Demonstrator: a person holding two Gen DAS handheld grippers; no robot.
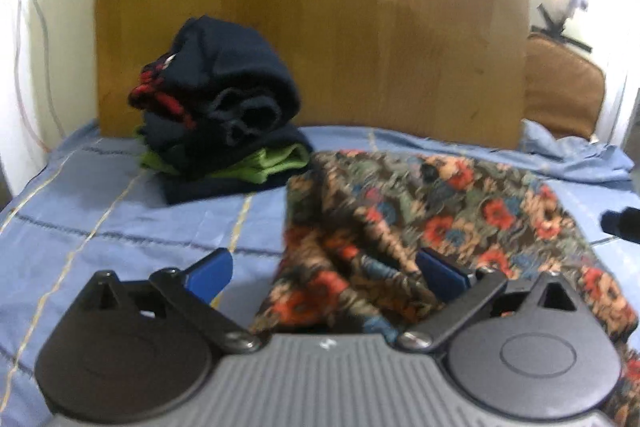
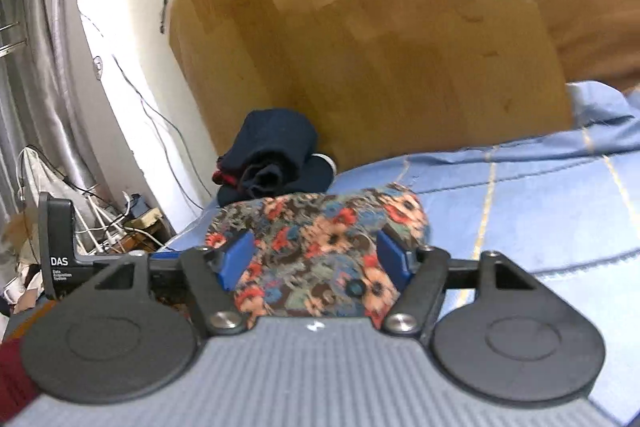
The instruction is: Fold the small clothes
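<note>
A floral-print garment (image 1: 420,215) lies bunched on the blue bed sheet (image 1: 100,227). My left gripper (image 1: 326,271) stands open over its near left edge. Its left pad is above bare sheet, and cloth folds drape against its right finger (image 1: 440,273). In the right wrist view the same floral garment (image 2: 320,247) fills the gap of my right gripper (image 2: 315,259). That gripper's blue pads stand apart on either side of the bunch, open rather than squeezing it.
A pile of folded dark, red and green clothes (image 1: 224,107) (image 2: 276,159) sits by the wooden headboard (image 1: 320,27). A brown cushion (image 1: 560,91) is at the back right. Cables and clutter (image 2: 120,223) lie off the bed's left side.
</note>
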